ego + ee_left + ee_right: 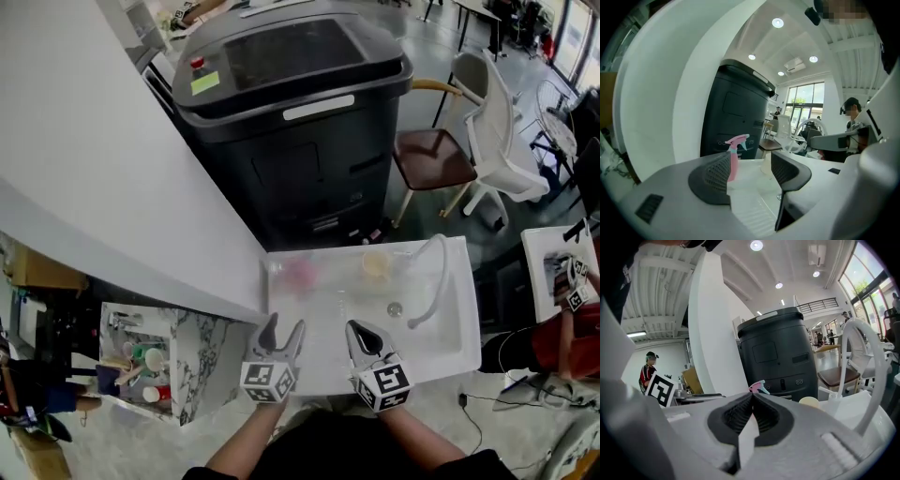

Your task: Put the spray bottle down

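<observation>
A pink spray bottle (300, 274) stands upright and free at the back left of the white sink top (319, 361). In the left gripper view the spray bottle (735, 157) shows just past the left jaw, well beyond the fingertips. My left gripper (285, 324) hovers over the near edge of the sink top, open, with nothing between its jaws (750, 171). Beside it, my right gripper (356, 328) is shut and empty (752, 397). Only the bottle's pink trigger head (758, 387) peeks over the right gripper's jaws.
A cream cup (376, 265) stands right of the bottle, near the white curved faucet (433, 277) and the drain (395, 307). A big black machine (291, 103) rises behind the sink. A chair (433, 155) stands at the right, and a cluttered shelf (141, 361) at the lower left.
</observation>
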`<state>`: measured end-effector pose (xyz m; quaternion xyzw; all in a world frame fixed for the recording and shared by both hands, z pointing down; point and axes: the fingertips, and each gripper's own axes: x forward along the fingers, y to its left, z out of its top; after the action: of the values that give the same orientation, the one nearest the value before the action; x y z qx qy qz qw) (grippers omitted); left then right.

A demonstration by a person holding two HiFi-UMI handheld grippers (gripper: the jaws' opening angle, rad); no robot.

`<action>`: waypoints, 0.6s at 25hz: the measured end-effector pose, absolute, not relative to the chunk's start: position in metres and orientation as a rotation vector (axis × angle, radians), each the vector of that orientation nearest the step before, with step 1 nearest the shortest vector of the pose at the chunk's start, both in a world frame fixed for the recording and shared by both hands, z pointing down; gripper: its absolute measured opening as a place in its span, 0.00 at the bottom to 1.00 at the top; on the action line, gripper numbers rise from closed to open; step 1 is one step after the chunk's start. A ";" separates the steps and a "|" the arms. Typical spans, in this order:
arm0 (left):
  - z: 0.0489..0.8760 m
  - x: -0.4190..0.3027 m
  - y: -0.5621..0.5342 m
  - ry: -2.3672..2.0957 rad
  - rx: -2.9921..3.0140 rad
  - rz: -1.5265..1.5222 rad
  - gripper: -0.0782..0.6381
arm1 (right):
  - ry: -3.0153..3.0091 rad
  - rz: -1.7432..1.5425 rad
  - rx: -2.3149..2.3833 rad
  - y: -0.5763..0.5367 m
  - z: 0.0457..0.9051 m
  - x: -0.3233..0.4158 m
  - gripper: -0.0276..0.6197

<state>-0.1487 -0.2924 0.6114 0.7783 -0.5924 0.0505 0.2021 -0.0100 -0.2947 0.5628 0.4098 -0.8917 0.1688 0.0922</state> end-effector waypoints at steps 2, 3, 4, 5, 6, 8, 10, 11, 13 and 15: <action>0.594 -0.144 -0.264 -1.644 2.207 0.129 0.45 | -2.647 0.492 1.230 -0.276 0.555 -0.013 0.04; 0.586 -0.143 -0.250 -1.637 2.221 0.120 0.41 | -2.648 0.485 1.234 -0.266 0.551 -0.015 0.04; 0.579 -0.142 -0.236 -1.630 2.230 0.104 0.38 | -2.649 0.478 1.237 -0.256 0.547 -0.017 0.04; 0.572 -0.142 -0.223 -1.626 2.233 0.081 0.32 | -2.651 0.471 1.239 -0.246 0.543 -0.019 0.04; 0.566 -0.144 -0.209 -1.626 2.231 0.056 0.27 | -2.655 0.468 1.240 -0.236 0.540 -0.021 0.04; 0.558 -0.148 -0.185 -1.637 2.215 0.031 0.19 | -2.659 0.481 1.239 -0.217 0.535 -0.027 0.04; 0.556 -0.152 -0.164 -1.644 2.194 0.044 0.16 | -2.657 0.493 1.241 -0.200 0.532 -0.032 0.04; 0.555 -0.153 -0.155 -1.642 2.186 0.049 0.15 | -2.653 0.488 1.244 -0.191 0.530 -0.034 0.04; 0.553 -0.153 -0.137 -1.636 2.183 0.053 0.14 | -2.640 0.463 1.258 -0.175 0.527 -0.036 0.04; 0.550 -0.151 -0.122 -1.635 2.197 0.053 0.14 | -2.616 0.426 1.282 -0.160 0.526 -0.036 0.04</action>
<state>-0.1506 -0.1218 0.5497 0.7859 -0.5849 0.0190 0.1999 -0.0356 -0.1597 0.5256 0.4332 -0.8843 0.1440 0.0986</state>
